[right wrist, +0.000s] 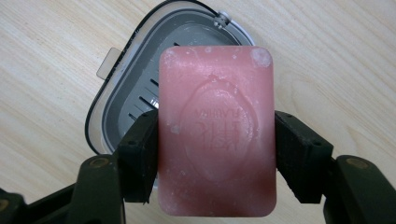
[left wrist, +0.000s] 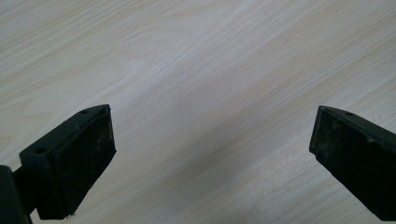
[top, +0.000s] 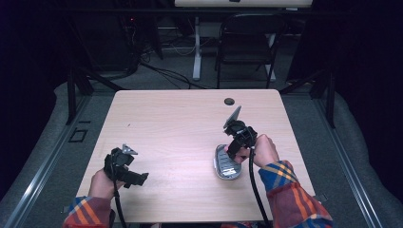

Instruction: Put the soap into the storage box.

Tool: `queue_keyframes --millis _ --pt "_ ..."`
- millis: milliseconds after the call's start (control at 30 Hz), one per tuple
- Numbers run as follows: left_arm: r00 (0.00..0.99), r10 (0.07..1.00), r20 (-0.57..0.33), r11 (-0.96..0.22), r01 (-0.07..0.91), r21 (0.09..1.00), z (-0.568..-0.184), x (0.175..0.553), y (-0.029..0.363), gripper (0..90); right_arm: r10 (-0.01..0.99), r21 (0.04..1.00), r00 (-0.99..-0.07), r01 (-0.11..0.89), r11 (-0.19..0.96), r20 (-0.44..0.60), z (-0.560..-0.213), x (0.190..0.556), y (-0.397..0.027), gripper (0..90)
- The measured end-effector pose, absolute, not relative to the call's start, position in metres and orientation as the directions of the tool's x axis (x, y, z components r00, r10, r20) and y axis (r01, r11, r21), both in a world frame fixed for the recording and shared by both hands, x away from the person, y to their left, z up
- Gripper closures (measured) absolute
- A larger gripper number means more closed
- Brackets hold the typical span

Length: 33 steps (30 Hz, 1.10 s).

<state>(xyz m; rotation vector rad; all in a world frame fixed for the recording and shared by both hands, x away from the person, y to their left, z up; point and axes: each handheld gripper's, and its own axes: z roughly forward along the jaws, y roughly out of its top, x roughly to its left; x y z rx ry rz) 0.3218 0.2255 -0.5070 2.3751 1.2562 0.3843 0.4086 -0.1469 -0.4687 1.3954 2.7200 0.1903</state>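
A pink bar of soap (right wrist: 215, 130) with a stamped oval mark is clamped between the two black jaws of my right gripper (right wrist: 215, 154), which is shut on it. It hangs just above a grey soap dish (right wrist: 140, 79) with a slotted floor and a clear rim. From above, the right gripper (top: 234, 148) points down over that dish (top: 224, 164) at the table's right front. My left gripper (left wrist: 212, 144) is open over bare wood, nothing between its pads. In the high view the left gripper (top: 138, 178) rests near the front left.
The light wooden table (top: 180, 128) has a small cable hole (top: 229, 101) near its far edge. A black folding chair (top: 247, 45) and a white desk leg (top: 196, 47) stand beyond the table. Cables trail from both grippers toward the person's plaid sleeves.
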Motion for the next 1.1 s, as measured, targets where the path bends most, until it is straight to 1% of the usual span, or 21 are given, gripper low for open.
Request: queue_keyframes --millis 33,67,100,133,267,300,333,367,400,500,567,600,633,667,867,900,933,967,1000,1033,1100 --pt "0.553 0.832 0.045 -0.501 0.715 0.488 -0.507 0.322 0.225 0.2 0.812 0.149 -0.583 0.801 0.580 -0.025 -0.470 0.409 -0.146 37.1" --pt "0.553 0.832 0.045 -0.501 0.714 0.488 -0.507 0.322 0.225 0.2 0.802 0.123 -0.596 0.794 0.595 -0.039 -0.470 0.410 -0.144 37.1" --pt "0.552 0.832 0.045 -0.501 0.715 0.488 -0.507 0.322 0.225 0.2 0.813 0.146 -0.580 0.801 0.580 -0.046 -0.474 0.408 -0.142 37.1" --pt "0.553 0.832 0.045 -0.501 0.714 0.489 -0.507 0.322 0.225 0.2 0.806 0.125 -0.589 0.797 0.591 -0.052 -0.474 0.409 -0.141 37.1" --pt "0.553 0.832 0.046 -0.502 0.714 0.488 -0.507 0.322 0.225 0.2 0.809 0.130 -0.585 0.799 0.588 -0.058 -0.481 0.410 -0.136 37.1" --pt "0.553 0.832 0.047 -0.502 0.714 0.488 -0.507 0.322 0.225 0.2 0.807 0.111 -0.587 0.800 0.590 -0.063 -0.480 0.410 -0.134 37.1" --pt "0.554 0.832 0.047 -0.502 0.713 0.489 -0.507 0.322 0.225 0.2 0.817 0.128 -0.573 0.808 0.576 -0.061 -0.483 0.409 -0.133 37.0" --pt "0.555 0.830 0.046 -0.504 0.713 0.488 -0.506 0.322 0.225 0.2 0.811 0.112 -0.581 0.803 0.585 -0.065 -0.483 0.410 -0.132 37.0" --pt "0.557 0.829 0.047 -0.506 0.712 0.486 -0.506 0.322 0.225 0.2 0.829 0.149 -0.556 0.817 0.557 -0.055 -0.487 0.408 -0.130 37.0" --pt "0.557 0.829 0.046 -0.506 0.712 0.486 -0.506 0.322 0.225 0.2 0.812 0.102 -0.579 0.806 0.583 -0.073 -0.487 0.410 -0.127 37.0" --pt "0.558 0.829 0.047 -0.506 0.712 0.487 -0.506 0.322 0.225 0.2 0.816 0.100 -0.574 0.809 0.579 -0.076 -0.489 0.410 -0.125 36.9" --pt "0.558 0.829 0.047 -0.507 0.712 0.486 -0.506 0.322 0.225 0.2 0.825 0.115 -0.561 0.817 0.565 -0.073 -0.491 0.409 -0.124 37.0" --pt "0.558 0.829 0.048 -0.507 0.711 0.487 -0.506 0.322 0.225 0.2 0.819 0.099 -0.568 0.813 0.573 -0.079 -0.490 0.410 -0.124 36.9" --pt "0.558 0.828 0.049 -0.508 0.710 0.487 -0.506 0.322 0.225 0.2 0.819 0.105 -0.568 0.812 0.574 -0.087 -0.491 0.410 -0.123 36.9" --pt "0.558 0.828 0.050 -0.508 0.710 0.488 -0.506 0.321 0.225 0.2 0.824 0.110 -0.563 0.816 0.567 -0.069 -0.491 0.409 -0.122 35.7" --pt "0.558 0.828 0.050 -0.508 0.710 0.488 -0.506 0.321 0.225 0.2 0.835 0.137 -0.545 0.824 0.549 -0.068 -0.493 0.407 -0.121 35.7" --pt "0.558 0.828 0.050 -0.508 0.710 0.487 -0.506 0.321 0.225 0.2 0.835 0.144 -0.547 0.823 0.549 -0.060 -0.492 0.407 -0.122 36.3" --pt "0.559 0.828 0.050 -0.509 0.710 0.487 -0.506 0.321 0.225 0.2 0.829 0.129 -0.557 0.819 0.559 -0.057 -0.491 0.408 -0.123 36.4" --pt "0.559 0.828 0.050 -0.509 0.710 0.487 -0.506 0.321 0.225 0.2 0.838 0.142 -0.544 0.827 0.545 -0.044 -0.491 0.407 -0.124 36.4" --pt "0.559 0.828 0.050 -0.508 0.710 0.487 -0.506 0.321 0.225 0.2 0.830 0.124 -0.556 0.822 0.556 -0.042 -0.490 0.408 -0.126 36.5" --pt "0.558 0.828 0.050 -0.508 0.710 0.487 -0.506 0.321 0.225 0.2 0.841 0.148 -0.541 0.830 0.538 -0.017 -0.491 0.407 -0.128 36.5"
